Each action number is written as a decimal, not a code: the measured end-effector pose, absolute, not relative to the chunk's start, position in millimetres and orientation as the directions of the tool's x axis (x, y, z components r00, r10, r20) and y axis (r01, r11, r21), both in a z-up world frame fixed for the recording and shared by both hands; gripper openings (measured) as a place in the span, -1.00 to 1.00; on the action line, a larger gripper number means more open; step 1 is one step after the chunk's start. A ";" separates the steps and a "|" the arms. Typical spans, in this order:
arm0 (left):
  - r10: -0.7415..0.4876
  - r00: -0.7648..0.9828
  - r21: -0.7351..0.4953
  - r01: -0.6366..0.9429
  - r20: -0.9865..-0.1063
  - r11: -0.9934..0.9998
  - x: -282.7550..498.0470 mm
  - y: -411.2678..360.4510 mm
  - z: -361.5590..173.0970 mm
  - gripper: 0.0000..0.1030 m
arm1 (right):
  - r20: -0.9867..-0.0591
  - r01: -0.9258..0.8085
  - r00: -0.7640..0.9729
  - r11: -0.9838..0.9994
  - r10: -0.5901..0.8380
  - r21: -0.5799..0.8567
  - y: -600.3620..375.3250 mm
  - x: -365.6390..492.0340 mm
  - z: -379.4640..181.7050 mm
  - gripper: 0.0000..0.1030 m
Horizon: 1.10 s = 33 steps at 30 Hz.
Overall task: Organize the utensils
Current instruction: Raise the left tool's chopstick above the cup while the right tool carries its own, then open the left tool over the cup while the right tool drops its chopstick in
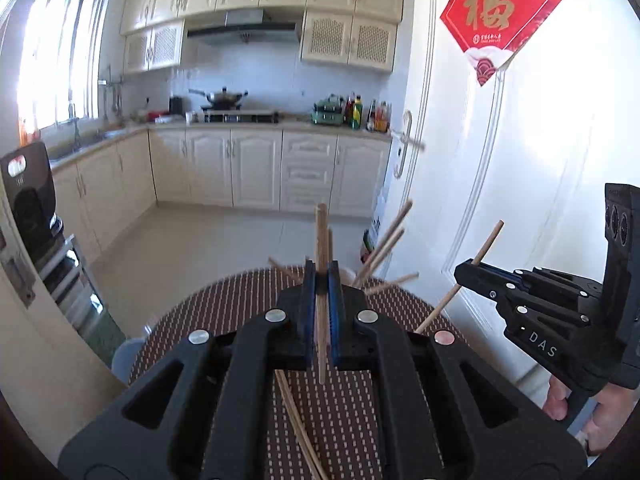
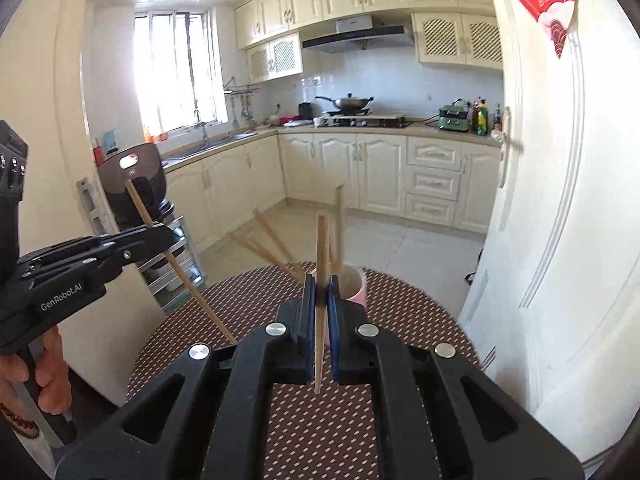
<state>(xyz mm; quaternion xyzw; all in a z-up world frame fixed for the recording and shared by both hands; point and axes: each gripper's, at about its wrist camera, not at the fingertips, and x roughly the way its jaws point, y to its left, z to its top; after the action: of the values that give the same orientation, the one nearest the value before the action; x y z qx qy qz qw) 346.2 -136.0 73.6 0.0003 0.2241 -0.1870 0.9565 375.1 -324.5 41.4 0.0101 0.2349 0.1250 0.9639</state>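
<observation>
A single wooden chopstick [image 2: 320, 320] is clamped upright between the closed fingers of the right gripper [image 2: 320, 292], above the table [image 2: 420, 320]. A second chopstick [image 1: 322, 300] is pinched the same way by the shut fingers of the left gripper [image 1: 321, 280]. Just beyond the right gripper a pink cup [image 2: 356, 284] is seen on the table, with several more chopsticks [image 2: 268, 236] leaning out of it at loose angles. Two loose chopsticks [image 1: 298, 424] lie on the patterned table below the left gripper.

A slip is judged the main risk: each stick is held by a narrow pinch near its middle, so it may pivot or drop if tilted quickly. The leaning sticks may be knocked during insertion, and the light cup could be tipped by them. The two held sticks, near one another, may also collide.
</observation>
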 end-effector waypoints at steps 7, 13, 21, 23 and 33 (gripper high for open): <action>-0.358 0.870 -0.061 0.359 -0.340 0.931 368.7 -161.6 89.6 -0.89 | -0.396 -0.203 0.893 0.977 0.213 0.068 -339.1 395.2 47.0 -0.91; -0.358 0.890 -0.105 0.343 -0.281 0.934 387.6 -164.7 93.4 -0.89 | -0.339 -0.197 0.915 0.975 0.220 0.100 -349.0 408.6 47.4 -0.91; -0.346 0.904 -0.138 0.320 -0.250 0.937 410.0 -172.7 85.7 -0.89 | -0.271 -0.196 0.937 0.974 0.220 0.114 -348.2 418.7 50.6 -0.91; -0.346 0.902 -0.128 0.323 -0.259 0.938 414.7 -179.1 79.0 -0.89 | -0.267 -0.202 0.937 0.973 0.226 0.115 -346.4 419.8 51.1 -0.91; -0.334 0.880 -0.044 0.340 -0.337 0.940 423.9 -198.1 47.7 -0.88 | -0.242 -0.190 0.947 0.976 0.211 0.110 -346.4 421.9 52.7 -0.92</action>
<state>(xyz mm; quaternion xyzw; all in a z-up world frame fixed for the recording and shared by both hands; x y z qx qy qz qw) 423.9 -198.1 47.7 0.0082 0.1725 -0.1737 0.9695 421.9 -346.4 52.7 0.0429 0.1271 0.1017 0.9857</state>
